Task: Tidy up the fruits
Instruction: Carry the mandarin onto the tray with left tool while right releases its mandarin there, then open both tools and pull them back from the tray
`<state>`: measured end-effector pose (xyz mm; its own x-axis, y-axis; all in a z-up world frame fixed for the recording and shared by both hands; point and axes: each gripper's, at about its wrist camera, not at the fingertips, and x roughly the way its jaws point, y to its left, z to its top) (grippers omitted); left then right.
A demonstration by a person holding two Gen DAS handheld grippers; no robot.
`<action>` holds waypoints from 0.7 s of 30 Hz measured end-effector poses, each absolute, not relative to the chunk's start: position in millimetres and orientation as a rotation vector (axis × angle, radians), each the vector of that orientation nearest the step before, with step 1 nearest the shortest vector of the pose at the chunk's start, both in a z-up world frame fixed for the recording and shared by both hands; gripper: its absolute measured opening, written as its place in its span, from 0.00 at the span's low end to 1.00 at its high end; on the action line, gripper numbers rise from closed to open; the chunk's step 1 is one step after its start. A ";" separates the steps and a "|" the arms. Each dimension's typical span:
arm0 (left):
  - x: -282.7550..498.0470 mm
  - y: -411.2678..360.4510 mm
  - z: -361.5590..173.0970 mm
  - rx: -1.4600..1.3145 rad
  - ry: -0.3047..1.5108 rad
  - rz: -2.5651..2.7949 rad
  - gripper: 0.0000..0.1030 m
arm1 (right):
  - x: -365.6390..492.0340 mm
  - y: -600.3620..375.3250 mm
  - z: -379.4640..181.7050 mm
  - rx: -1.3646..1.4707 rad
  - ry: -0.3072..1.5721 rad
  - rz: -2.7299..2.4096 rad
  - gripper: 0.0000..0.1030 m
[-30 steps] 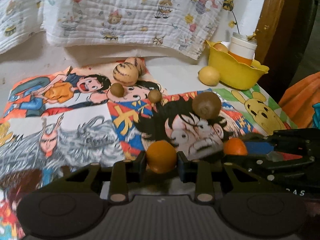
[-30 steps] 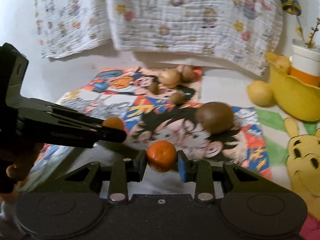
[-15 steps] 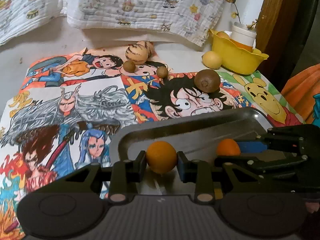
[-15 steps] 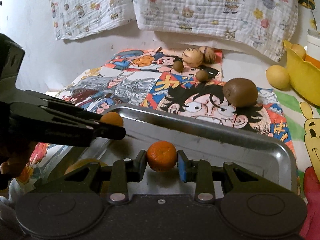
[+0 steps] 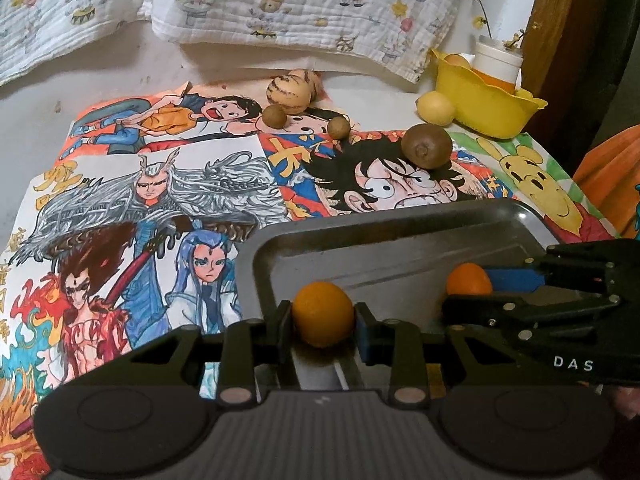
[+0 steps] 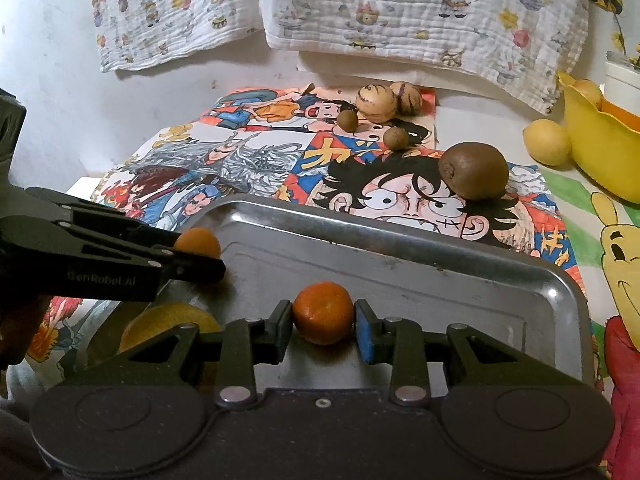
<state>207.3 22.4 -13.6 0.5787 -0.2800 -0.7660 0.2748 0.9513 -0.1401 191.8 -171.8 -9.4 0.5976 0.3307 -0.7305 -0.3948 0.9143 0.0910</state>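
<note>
My left gripper [image 5: 322, 322] is shut on a yellow-orange citrus fruit [image 5: 322, 312], held over the near left corner of a metal tray [image 5: 400, 248]. My right gripper [image 6: 322, 320] is shut on an orange mandarin [image 6: 322, 316] over the same tray [image 6: 460, 280]. Each gripper shows in the other's view, the right one [image 5: 520, 292] and the left one [image 6: 120, 256]. A yellow fruit [image 6: 172, 322] lies in the tray under the left gripper. A kiwi [image 5: 426, 146], two small brown fruits [image 5: 274, 115] and two striped melons [image 5: 289, 94] lie on the cartoon cloth.
A yellow bowl [image 5: 486, 110] with a white cup and a fruit stands at the back right, a lemon [image 5: 435, 108] beside it. A printed white blanket [image 5: 280, 4] hangs along the back wall. A wooden post [image 5: 560, 20] rises at the right.
Both grippers have pulled back towards me with their fruits and now hang over the metal tray, which has come into view. The fruits on the cloth have not moved.
</note>
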 end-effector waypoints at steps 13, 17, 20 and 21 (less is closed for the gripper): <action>201.5 25.2 -6.9 -0.040 0.886 -0.305 0.45 | 179.9 -180.9 -2.4 -0.057 0.789 0.383 0.58; 193.5 26.8 2.2 -0.047 0.853 -0.301 0.61 | 173.2 -185.2 6.2 -0.051 0.760 0.375 0.66; 186.9 27.1 9.1 -0.034 0.830 -0.291 0.65 | 165.5 -186.9 13.7 -0.046 0.737 0.373 0.72; 184.4 28.1 11.2 -0.037 0.825 -0.287 0.69 | 162.3 -187.0 16.3 -0.046 0.728 0.372 0.73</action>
